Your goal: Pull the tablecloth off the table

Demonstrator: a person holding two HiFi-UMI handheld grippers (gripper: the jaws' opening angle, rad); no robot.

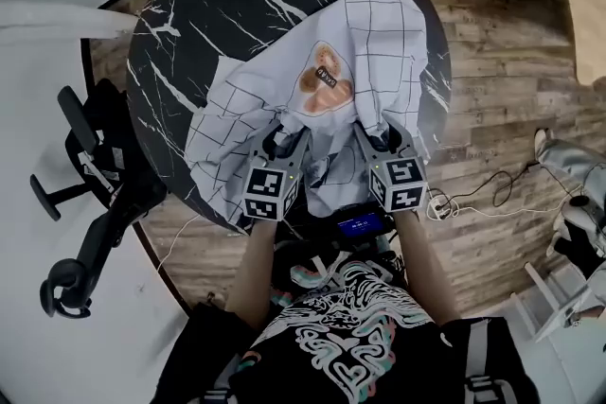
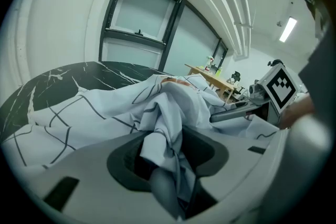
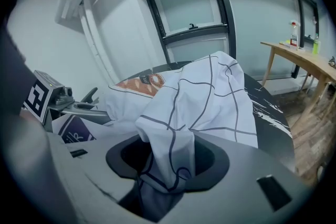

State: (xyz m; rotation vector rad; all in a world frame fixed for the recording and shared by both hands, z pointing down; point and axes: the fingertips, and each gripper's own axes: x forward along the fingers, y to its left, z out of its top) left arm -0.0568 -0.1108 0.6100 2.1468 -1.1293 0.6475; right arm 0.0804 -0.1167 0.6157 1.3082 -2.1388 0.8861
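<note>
Tablecloth [image 1: 379,43] gripped in two places: the left gripper [image 2: 167,168] has its fingers closed narrow on a twisted fold of the checked fabric. The right gripper [image 3: 167,165] pinches a second fold the same way, and the two sit just beside each other at the near rim of the round marble worktop [image 1: 189,24]. Beyond the fingers the cloth lies crumpled over the right part of the top, its printed patch [image 1: 325,80] just ahead of the fingertips. The dark stone to the left of the left fingers is bare.

I judge the pull is best made as one even draw straight back toward me. Both hands should stay level and low, so the fabric slides over the rim instead of catching on it. Each fold is thick and could slip, so the grip must stay firm.

Room behind the fingers is tight, with my own body close. An office chair [image 1: 95,194] stands out to the left of the left fingers, and cables [image 1: 483,194] trail on the wooden floor [image 1: 511,80] to the right. I would keep the cloth from dropping there.
</note>
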